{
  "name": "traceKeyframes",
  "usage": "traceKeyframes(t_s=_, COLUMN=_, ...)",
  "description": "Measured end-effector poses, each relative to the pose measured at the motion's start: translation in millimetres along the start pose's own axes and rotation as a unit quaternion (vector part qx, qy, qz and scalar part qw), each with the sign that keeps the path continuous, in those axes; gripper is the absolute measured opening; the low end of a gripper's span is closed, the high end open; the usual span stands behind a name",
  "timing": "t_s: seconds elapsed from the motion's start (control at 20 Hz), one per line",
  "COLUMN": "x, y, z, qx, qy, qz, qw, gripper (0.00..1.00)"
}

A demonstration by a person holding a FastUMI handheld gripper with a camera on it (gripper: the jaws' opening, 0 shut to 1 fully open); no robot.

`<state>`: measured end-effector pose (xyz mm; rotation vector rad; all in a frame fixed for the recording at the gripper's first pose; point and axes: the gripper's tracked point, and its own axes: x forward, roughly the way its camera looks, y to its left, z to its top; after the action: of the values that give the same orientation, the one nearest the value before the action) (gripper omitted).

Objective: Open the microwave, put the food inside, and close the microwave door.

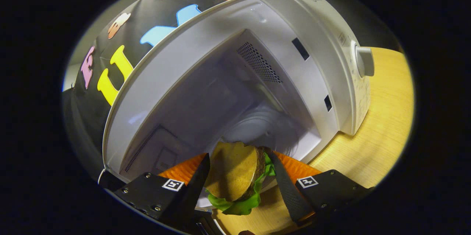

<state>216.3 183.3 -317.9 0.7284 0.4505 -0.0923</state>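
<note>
The hand-held gripper [235,183] pinches a brown-bun burger with green lettuce [235,176] between both fingers, just before the open white microwave [316,43] on the wooden desk [382,124]; its cavity lies straight ahead.

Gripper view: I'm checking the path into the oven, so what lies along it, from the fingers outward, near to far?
Gripper shut on the burger → microwave door sill → glass turntable → cavity back wall.
</note>
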Motion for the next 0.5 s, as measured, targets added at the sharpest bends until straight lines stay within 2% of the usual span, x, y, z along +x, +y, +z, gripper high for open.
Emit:
traceKeyframes(t_s=0.2, x=-14, y=-14, z=8, qx=-0.039, qy=-0.002, qz=-0.022, qw=0.999, gripper=0.97)
traceKeyframes(t_s=0.5, x=-49, y=-10, z=20, qx=-0.072, qy=0.01, qz=-0.009, qw=0.997, gripper=0.97)
